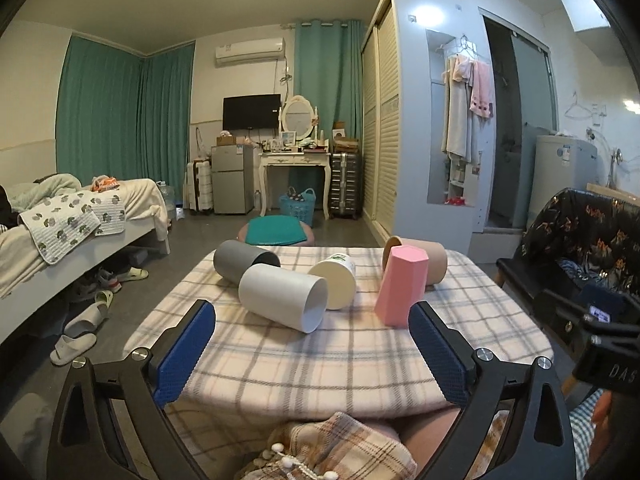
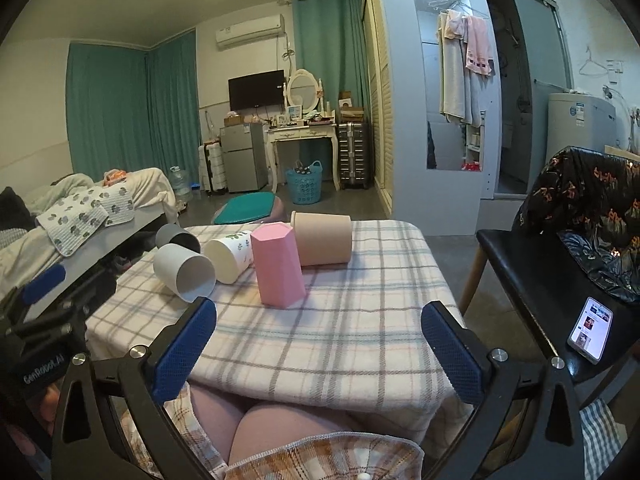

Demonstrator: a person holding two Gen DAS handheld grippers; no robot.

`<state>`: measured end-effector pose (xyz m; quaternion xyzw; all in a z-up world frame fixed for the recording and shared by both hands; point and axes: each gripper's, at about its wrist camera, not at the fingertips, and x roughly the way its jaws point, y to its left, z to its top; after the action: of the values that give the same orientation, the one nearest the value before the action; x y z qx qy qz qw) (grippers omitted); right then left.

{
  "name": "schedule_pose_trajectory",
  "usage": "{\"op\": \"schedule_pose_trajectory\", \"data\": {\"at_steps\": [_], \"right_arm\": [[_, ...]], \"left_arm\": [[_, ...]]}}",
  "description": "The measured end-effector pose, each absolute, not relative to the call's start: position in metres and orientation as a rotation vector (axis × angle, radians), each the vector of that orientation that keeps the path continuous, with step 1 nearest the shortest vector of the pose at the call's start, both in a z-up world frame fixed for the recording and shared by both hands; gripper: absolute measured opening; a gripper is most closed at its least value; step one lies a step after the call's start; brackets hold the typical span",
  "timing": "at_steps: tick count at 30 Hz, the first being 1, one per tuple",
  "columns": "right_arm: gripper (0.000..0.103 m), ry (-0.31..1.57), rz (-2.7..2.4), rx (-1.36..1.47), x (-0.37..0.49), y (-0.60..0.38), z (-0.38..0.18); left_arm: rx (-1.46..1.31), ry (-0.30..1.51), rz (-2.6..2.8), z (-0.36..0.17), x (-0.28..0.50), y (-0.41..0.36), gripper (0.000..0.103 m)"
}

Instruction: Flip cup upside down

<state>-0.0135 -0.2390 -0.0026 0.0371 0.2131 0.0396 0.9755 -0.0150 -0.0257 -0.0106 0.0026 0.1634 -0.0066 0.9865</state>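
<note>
Several cups sit on a plaid-covered table [image 1: 304,360]. A pink hexagonal cup [image 1: 398,286] [image 2: 276,268] stands upside down, closed end up. A white cup [image 1: 284,296] [image 2: 184,274], a grey cup [image 1: 240,266] [image 2: 176,238], a cream leaf-print cup [image 1: 334,282] [image 2: 230,254] and a tan cup [image 1: 424,266] [image 2: 322,240] lie on their sides. My left gripper [image 1: 312,340] is open and empty at the table's near edge. My right gripper [image 2: 318,340] is open and empty, also near the front edge.
A black chair [image 2: 532,280] with a phone [image 2: 590,328] and dark patterned cloth [image 2: 588,208] stands right of the table. A bed [image 1: 72,224] is at the left, slippers [image 1: 80,328] on the floor. My lap is under the table's front edge.
</note>
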Motion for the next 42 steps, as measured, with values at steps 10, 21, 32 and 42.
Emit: {"op": "schedule_pose_trajectory", "data": {"at_steps": [10, 21, 32, 42], "right_arm": [[0.103, 0.409, 0.074, 0.056, -0.016, -0.232, 0.0], [0.103, 0.422, 0.072, 0.049, -0.013, -0.231, -0.001], [0.103, 0.423, 0.074, 0.041, -0.012, -0.23, -0.002], [0.103, 0.431, 0.079, 0.033, -0.012, -0.228, -0.003]], "left_arm": [[0.018, 0.35, -0.033, -0.011, -0.019, -0.022, 0.103], [0.03, 0.336, -0.024, -0.01, -0.023, -0.022, 0.103], [0.013, 0.345, -0.027, -0.01, -0.022, -0.02, 0.103], [0.005, 0.357, -0.023, -0.011, -0.021, -0.019, 0.103]]}}
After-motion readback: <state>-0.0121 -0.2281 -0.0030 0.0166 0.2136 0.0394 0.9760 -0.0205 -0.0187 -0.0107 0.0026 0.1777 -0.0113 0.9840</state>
